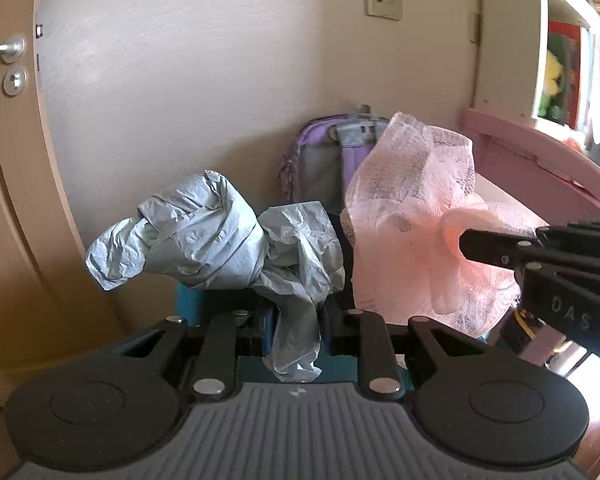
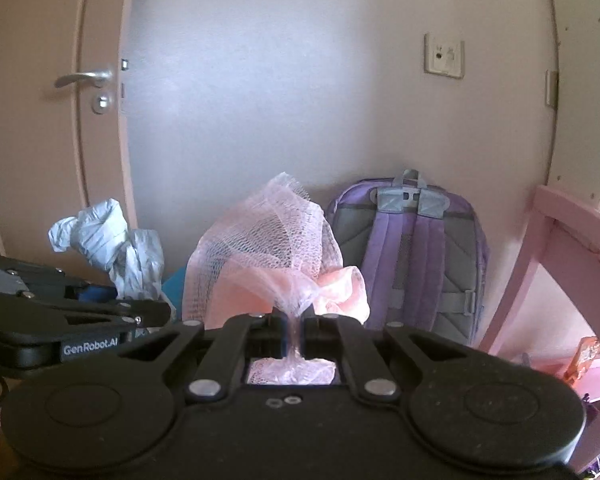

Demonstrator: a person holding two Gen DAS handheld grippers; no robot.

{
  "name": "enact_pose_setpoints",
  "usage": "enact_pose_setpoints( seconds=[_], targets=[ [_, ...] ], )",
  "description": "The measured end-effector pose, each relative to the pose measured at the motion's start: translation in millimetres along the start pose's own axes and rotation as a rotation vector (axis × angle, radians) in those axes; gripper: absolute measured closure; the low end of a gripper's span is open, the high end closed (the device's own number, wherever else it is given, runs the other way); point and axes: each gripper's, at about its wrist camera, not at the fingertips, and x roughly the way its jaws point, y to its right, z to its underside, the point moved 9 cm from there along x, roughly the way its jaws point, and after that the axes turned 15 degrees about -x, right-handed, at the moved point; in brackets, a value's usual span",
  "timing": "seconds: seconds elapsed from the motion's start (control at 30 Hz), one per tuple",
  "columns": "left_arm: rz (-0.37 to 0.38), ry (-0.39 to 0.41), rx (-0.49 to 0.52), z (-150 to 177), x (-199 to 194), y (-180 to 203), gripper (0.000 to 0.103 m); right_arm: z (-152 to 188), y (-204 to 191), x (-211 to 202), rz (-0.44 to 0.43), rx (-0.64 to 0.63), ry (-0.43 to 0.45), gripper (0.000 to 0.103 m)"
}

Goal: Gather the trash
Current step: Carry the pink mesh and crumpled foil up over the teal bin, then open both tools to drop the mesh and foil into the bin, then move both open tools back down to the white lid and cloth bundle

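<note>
Filling the upper half of both wrist views is a pale wall (image 2: 280, 100), with a wooden door (image 2: 40, 100) along the left edge and its metal handle (image 2: 82, 77) at upper left. A pink piece of furniture (image 2: 560, 240) curves down the right side of each frame. Leaning upright against the wall, right of centre in the right wrist view, stands a purple backpack (image 2: 416, 256); in the left wrist view it is mostly hidden behind the trash.

At the bottom of the right wrist view, the right gripper (image 2: 296, 334) is clamped nearly fully closed on a twisted neck of pink mesh netting (image 2: 276, 236), which billows up at the middle of the frame, with a bunched salmon-pink lump at its right. A bit of the netting also shows through the gap behind the jaws. The same netting sits right of centre in the left wrist view, where the right gripper reaches in from the right edge.

At the bottom centre of the left wrist view, the left gripper (image 1: 296, 320) is closed to a narrow gap on a crumpled grey-blue plastic bag (image 1: 204, 240); the bag's bulk spreads up and to the left of the jaws, and a tail hangs down between them. In the right wrist view this bag appears at middle left, above the left gripper.

A wall switch plate (image 1: 383, 0) sits at top centre-right.
</note>
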Motion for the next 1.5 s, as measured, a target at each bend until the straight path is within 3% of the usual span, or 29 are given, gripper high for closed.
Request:
enact_pose_setpoints(
  seconds=[0.27,0.53,0.73,0.9,1.0,1.07,1.13,1.2,1.27,1.5],
  targets=[
    [-0.023,-0.042,-0.038,-19.1,62.2,-20.2,0.081,4.1,-11.3,66.3,-0.027,-0.035,-0.063,0.098],
    [-0.081,-0.152,-0.075,-2.8,131.8,-44.9,0.081,25.3,-36.6,110.1,-0.091,-0.081,-0.134,0.097],
    [-0.100,-0.247,-0.102,17.5,168.5,-55.4,0.080,43.4,-41.4,124.7,-0.118,-0.069,-0.185,0.089],
    [-0.094,-0.276,-0.083,24.7,176.4,-49.8,0.078,48.6,-34.6,121.1,-0.142,-0.028,-0.202,0.080],
    [-0.096,-0.285,-0.091,21.6,180.4,-46.9,0.067,46.9,-25.7,114.4,-0.134,-0.009,-0.192,0.071],
    [-0.088,-0.276,-0.103,18.2,179.2,-42.6,0.052,45.2,-20.0,107.2,-0.134,0.006,-0.188,0.062],
    [-0.077,-0.263,-0.102,14.7,173.4,-37.8,0.048,42.6,-14.7,97.5,-0.117,0.015,-0.179,0.055],
    [-0.075,-0.247,-0.106,13.9,161.0,-37.6,0.043,40.5,-11.4,88.0,-0.121,0.024,-0.171,0.054],
    [-0.073,-0.238,-0.110,11.2,150.4,-37.1,0.031,37.6,-9.0,76.4,-0.117,0.024,-0.160,0.053],
    [-0.051,-0.189,-0.080,2.1,112.5,-18.3,0.028,29.3,-6.4,30.8,-0.110,0.000,-0.118,0.045]
  ],
)
